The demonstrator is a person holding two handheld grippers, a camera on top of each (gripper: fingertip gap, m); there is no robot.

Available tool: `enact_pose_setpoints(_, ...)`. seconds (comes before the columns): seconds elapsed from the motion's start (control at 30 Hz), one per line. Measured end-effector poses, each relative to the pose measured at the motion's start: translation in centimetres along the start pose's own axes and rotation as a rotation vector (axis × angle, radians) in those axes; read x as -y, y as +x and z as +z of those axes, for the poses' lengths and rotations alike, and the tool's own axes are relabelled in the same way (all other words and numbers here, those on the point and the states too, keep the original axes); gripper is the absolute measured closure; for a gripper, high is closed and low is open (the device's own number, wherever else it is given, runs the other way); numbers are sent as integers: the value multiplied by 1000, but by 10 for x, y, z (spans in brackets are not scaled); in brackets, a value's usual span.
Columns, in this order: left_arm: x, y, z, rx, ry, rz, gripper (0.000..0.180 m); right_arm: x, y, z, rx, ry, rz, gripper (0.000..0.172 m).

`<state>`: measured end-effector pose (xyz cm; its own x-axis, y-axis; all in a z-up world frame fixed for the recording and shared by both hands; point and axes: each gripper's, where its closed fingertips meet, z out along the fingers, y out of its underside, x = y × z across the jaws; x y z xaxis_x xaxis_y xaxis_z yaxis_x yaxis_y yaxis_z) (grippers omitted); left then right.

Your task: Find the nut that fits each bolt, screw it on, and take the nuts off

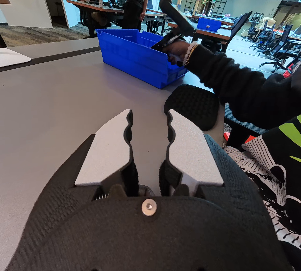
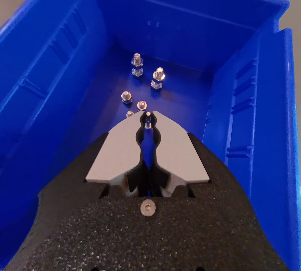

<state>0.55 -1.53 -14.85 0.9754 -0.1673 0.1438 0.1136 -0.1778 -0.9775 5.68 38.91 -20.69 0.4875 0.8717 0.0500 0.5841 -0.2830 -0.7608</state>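
Note:
My right gripper point(image 2: 148, 114) reaches down into a blue bin point(image 2: 244, 100) and is shut on a small silver bolt point(image 2: 148, 120) with a nut on it, held upright between the fingertips. Several other silver bolts with nuts stand on the bin floor: two tall ones point(image 2: 137, 65) point(image 2: 158, 78) at the back and smaller ones point(image 2: 126, 97) point(image 2: 141, 105) point(image 2: 129, 113) just beyond my fingertips. My left gripper point(image 1: 149, 116) is open and empty above the grey table point(image 1: 57, 100). The left wrist view shows the bin point(image 1: 138, 57) farther off, with the right gripper's body point(image 1: 172, 23) dipping into it.
A black chair armrest point(image 1: 193, 105) sits at the table's right edge next to my left fingers. A white pad point(image 1: 11, 56) lies at the far left. A person's black sleeve point(image 1: 236, 80) crosses the right side. People and desks stand behind the table. The left gripper's tips are roughly 40 cm from the right gripper's.

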Motion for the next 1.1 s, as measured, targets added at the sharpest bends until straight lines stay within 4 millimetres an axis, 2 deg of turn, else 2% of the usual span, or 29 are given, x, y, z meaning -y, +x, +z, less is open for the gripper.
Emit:
enact_pose_setpoints(0.17, 0, 0, 0, 4, -1, 2, 140, -4, 1, 4, 2, -12, 0, 165)
enact_pose_setpoints(0.23, 2, 0, -1, 13, 5, 8, 140, -4, -1, 1, 9, -16, -3, 156)
enact_pose_setpoints(0.3, 7, -1, -4, 45, 29, 31, 140, 2, -4, -8, 10, 17, -2, 145)
enact_pose_setpoints(0.37, 16, -11, -14, 157, 59, 84, 140, 13, -10, -25, 4, 88, 6, 134)
enact_pose_setpoints(0.43, 30, -29, -35, 334, 99, 132, 138, 25, -26, -49, 30, 188, 7, 125)
enact_pose_setpoints(0.53, 51, -68, -84, 648, 142, 146, 129, 37, -63, -90, 125, 334, 15, 113)
enact_pose_setpoints(0.63, 48, -109, -131, 906, 79, 142, 121, 27, -108, -115, 221, 379, 7, 102)
enact_pose_setpoints(0.73, 24, -144, -147, 990, -33, 69, 121, 4, -139, -113, 222, 321, -41, 95)
enact_pose_setpoints(0.8, 8, -163, -151, 1021, -116, 37, 121, -9, -149, -103, 175, 267, -84, 94)
enact_pose_setpoints(0.9, -6, -181, -149, 1025, -186, 4, 123, -24, -158, -85, 133, 180, -133, 94)
enact_pose_setpoints(0.97, -11, -187, -149, 1031, -228, 10, 129, -29, -159, -76, 102, 142, -166, 104)
enact_pose_setpoints(1.07, -14, -194, -151, 1057, -251, 41, 153, -34, -154, -69, 30, 106, -217, 124)
enact_pose_setpoints(1.1, -14, -194, -150, 1046, -253, 50, 153, -33, -150, -69, 1, 110, -227, 133)
